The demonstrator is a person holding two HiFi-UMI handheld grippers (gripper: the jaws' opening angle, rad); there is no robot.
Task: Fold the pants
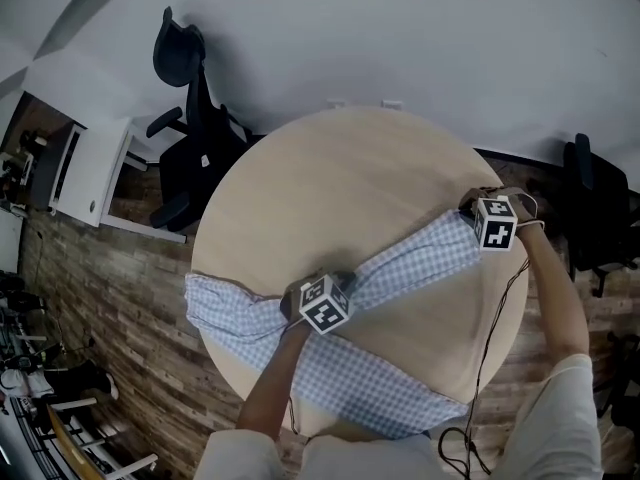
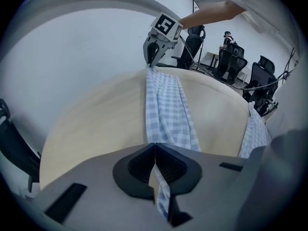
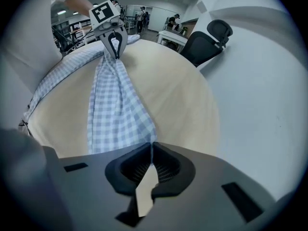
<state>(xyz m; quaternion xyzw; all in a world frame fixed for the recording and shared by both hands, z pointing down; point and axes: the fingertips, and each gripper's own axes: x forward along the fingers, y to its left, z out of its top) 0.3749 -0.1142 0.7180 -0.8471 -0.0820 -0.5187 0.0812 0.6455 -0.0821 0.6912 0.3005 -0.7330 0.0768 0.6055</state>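
Pants [image 1: 415, 263] across the table [image 1: 330, 168], waist at 6 o'clock, one leg spilling off at 8 o'clock. Left gripper [image 2: 155, 177] fingers [image 2: 137, 167] pressed together on cloth near the crotch, right gripper [image 3: 150, 170] fingers [image 3: 168, 165] pinching the other leg's end at 2 o'clock. Keep both pinches firm and the span taut; probably best to swing the far end over onto the 8 o'clock leg, edges matched.

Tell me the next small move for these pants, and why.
Probably lift the right gripper and carry its leg end to the other leg: it and the left gripper are shut on the pants, that leg stretched between them.
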